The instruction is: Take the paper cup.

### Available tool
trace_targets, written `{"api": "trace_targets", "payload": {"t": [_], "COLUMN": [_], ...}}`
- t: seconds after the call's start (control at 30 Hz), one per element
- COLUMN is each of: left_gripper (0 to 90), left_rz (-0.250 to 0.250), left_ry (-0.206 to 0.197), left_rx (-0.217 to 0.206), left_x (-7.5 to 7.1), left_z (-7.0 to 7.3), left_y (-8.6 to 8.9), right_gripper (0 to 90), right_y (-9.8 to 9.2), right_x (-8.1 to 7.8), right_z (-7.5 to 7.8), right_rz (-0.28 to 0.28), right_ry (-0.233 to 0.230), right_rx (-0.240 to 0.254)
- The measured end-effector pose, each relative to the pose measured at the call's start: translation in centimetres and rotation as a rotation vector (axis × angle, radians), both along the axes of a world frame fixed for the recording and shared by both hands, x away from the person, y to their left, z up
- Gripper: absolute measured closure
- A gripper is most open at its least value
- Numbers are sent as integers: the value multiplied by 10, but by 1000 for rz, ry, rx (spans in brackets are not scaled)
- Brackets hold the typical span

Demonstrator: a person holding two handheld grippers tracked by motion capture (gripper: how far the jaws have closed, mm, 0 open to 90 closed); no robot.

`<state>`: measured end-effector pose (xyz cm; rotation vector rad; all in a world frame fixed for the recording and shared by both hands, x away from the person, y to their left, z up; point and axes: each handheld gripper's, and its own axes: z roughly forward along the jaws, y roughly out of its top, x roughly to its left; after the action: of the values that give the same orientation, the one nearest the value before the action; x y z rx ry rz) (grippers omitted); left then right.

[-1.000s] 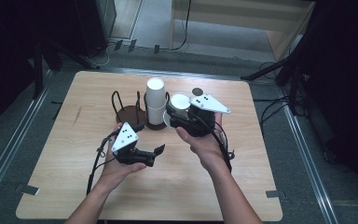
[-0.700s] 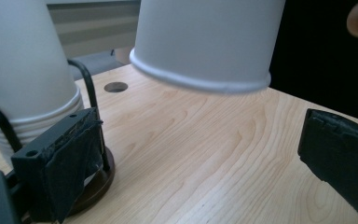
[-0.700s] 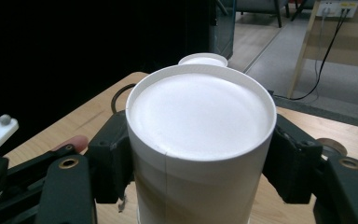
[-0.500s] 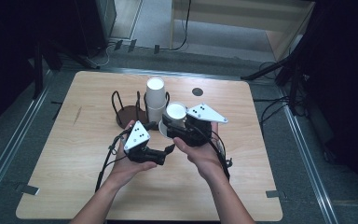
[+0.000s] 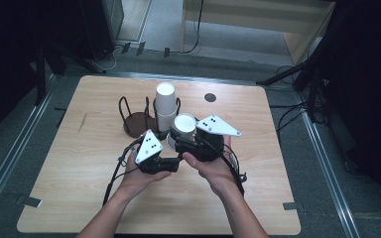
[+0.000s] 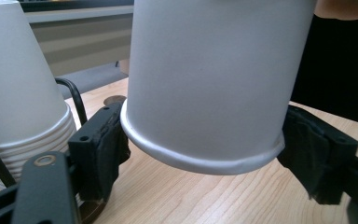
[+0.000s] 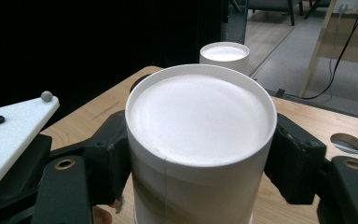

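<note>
A white paper cup, upside down with its flat base facing up, sits just past the table's centre, toward 12 o'clock from the person's hands. Its wall is smooth and matte, tapering slightly, with a rolled rim at the lower edge that hangs above the wood in the left gripper view. The right gripper clamps the cup's wall between its 2 black padded jaws, 1 at 9 o'clock and 1 at 3 o'clock of the cup in the right gripper view. The left gripper has its jaws apart, flanking the rolled rim on both sides; whether the pads touch it I cannot tell.

At 11 o'clock from the held cup stands a stack of cups, also inverted, ribbed with nested rims near its base. It rests in a dark wire holder with a round brown base.

The table is pale wood-grain laminate, rectangular with rounded corners and a round cable hole at 1 o'clock. Grey floor, cables and light wooden furniture surround it.
</note>
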<state>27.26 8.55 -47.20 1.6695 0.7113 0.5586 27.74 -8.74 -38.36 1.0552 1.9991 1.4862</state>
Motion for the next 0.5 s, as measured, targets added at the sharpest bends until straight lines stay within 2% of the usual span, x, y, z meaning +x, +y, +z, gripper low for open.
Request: {"api": "trace_targets", "payload": {"t": [0.13,0.27,0.37,0.5], "left_gripper": [235,238,237,245], "left_rz": [3,5,11,24], "left_ry": [-5,-19,-18,-20], "left_rx": [-5,-17,-8,-18], "left_x": [-1,-2,-2,-1], "left_z": [1,3,2,3], "left_y": [0,-1,0,3], "right_gripper": [271,222,198,175], "right_y": [0,4,6,9], "right_x": [0,1,1,0], "right_z": [-1,-6,-10,-16], "right_rz": [6,7,2,-1], "right_ry": [17,27,40,49], "right_rx": [17,-7,-5,-16]}}
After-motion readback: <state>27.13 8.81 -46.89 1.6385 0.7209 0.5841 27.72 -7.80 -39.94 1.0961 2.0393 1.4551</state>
